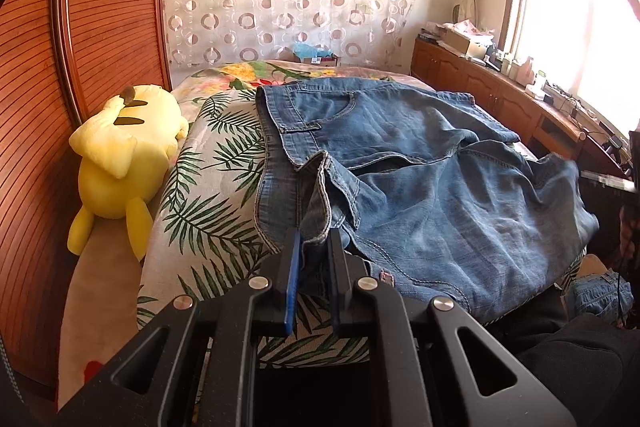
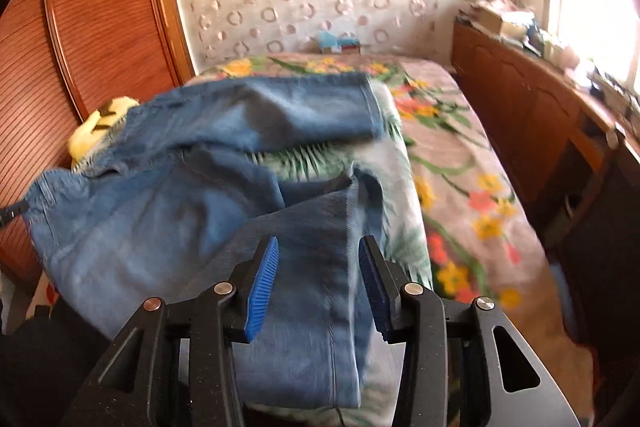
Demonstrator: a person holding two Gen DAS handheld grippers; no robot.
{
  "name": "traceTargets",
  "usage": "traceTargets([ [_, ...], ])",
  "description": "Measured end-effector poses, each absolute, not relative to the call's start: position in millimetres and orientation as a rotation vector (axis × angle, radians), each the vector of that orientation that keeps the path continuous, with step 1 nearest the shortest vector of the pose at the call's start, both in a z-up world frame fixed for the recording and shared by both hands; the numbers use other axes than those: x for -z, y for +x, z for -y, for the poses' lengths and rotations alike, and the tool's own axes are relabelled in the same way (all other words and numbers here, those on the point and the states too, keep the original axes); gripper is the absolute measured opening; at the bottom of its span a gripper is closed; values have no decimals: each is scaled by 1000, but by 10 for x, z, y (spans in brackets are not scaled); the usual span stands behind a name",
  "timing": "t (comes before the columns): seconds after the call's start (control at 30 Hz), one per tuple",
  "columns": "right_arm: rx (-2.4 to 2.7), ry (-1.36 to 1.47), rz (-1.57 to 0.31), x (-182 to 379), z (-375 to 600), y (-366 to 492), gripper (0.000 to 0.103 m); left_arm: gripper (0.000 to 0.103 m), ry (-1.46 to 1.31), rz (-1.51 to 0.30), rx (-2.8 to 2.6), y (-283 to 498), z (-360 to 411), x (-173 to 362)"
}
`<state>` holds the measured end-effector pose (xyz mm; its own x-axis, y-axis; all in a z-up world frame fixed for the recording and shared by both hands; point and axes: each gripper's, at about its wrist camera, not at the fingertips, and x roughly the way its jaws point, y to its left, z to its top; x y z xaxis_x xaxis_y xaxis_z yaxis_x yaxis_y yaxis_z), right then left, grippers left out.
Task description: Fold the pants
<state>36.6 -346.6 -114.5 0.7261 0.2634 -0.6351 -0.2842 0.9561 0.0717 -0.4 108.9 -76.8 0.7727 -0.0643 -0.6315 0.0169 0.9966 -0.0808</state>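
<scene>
Left wrist view: blue denim pants (image 1: 420, 163) lie spread across a bed (image 1: 208, 195) with a palm-leaf and flower cover. The left gripper (image 1: 314, 247) has its two fingers pressed together on a bunched fold of the pants' near edge, lifting that fold slightly off the cover. A yellow plush toy (image 1: 124, 155) lies at the bed's left side, against a reddish slatted wooden panel (image 1: 80, 27). A low wooden cabinet (image 1: 500, 95) stands along the right, under a bright window.

Right wrist view, blurred: the right gripper (image 2: 318, 279) has its blue-padded fingers apart. A pant leg (image 2: 312, 267) lies on the bed between and below them, neither pad pressing it. The rest of the denim heaps to the left.
</scene>
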Motion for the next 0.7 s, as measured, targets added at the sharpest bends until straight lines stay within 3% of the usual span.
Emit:
traceTargets([
  [0.37, -249, -24, -833, 1496, 3549, -106, 45, 13, -55, -705, 41, 69, -1070, 830],
  [0.53, -235, -42, -844, 1361, 3445, -139, 44, 13, -72, -679, 43, 40, -1099, 777],
  [0.6, -246, -57, -848, 1286, 3267, -18, 13, 13, -77, -651, 40, 20, -1102, 706],
  [0.63, -275, -69, -859, 1265, 3185, 178, 7, 13, -80, -636, 35, 9, -1108, 662],
  [0.7, -296, -108, -853, 1184, 3158, 176, 7, 13, -86, -617, 26, 13, -1125, 584],
])
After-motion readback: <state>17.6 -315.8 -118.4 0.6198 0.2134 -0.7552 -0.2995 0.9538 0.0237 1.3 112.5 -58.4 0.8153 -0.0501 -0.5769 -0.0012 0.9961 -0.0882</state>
